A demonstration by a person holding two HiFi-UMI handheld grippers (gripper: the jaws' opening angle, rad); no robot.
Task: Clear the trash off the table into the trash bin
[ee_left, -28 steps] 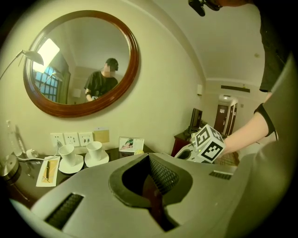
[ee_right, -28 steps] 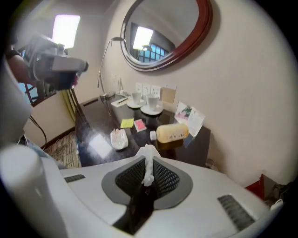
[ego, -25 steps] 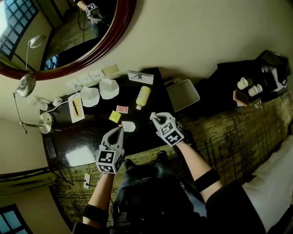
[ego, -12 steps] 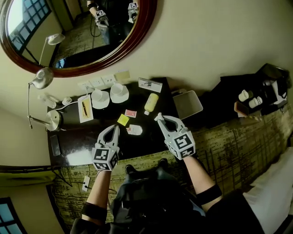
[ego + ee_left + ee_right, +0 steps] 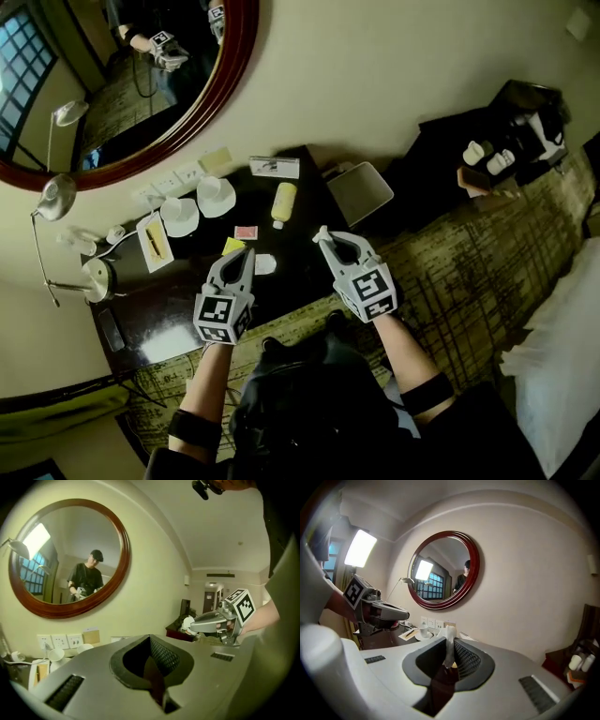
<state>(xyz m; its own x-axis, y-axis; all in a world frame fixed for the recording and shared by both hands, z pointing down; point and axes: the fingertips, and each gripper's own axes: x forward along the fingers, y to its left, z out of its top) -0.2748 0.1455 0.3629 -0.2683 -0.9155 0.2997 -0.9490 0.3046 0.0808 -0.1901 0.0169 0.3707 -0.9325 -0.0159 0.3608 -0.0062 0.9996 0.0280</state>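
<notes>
**A:** What fills most of the scene?

**B:** A round mirror [image 5: 122, 84] in a dark wood frame hangs on the wall. Below it is a dark tabletop [image 5: 286, 281]. A pale, open trash bin [image 5: 361, 194] sits at the tabletop's right end.

**A:** And the person's tools?

**B:** Both are held up over the front edge of the tabletop, side by side and well apart. The left claw [image 5: 247, 253] is clenched with nothing in it. The right claw [image 5: 322, 233] is grasping a white paper scrap [image 5: 449, 641].

**A:** How does the scrap sit?

**B:** It stands on end, with its long axis up and down. The lower end is pinched deep between the pads, and the upper end sticks up above the tips. It is in the air, nearer the person than the bin and not over it.

**A:** What lies on the tabletop?

**B:** A yellow bottle [image 5: 282, 202] lies on its side between the claws and the wall. Its long axis runs front to back, with the white cap toward the person. Left of it, two white cups on saucers [image 5: 216, 194] stand near the wall.

**A:** Anything smaller?

**B:** A crumpled white tissue [image 5: 265, 264] lies just beside the left claw's tip. A yellow packet [image 5: 232, 246] lies flat just behind the tissue, with a pink packet [image 5: 246, 232] just beyond it.
</notes>
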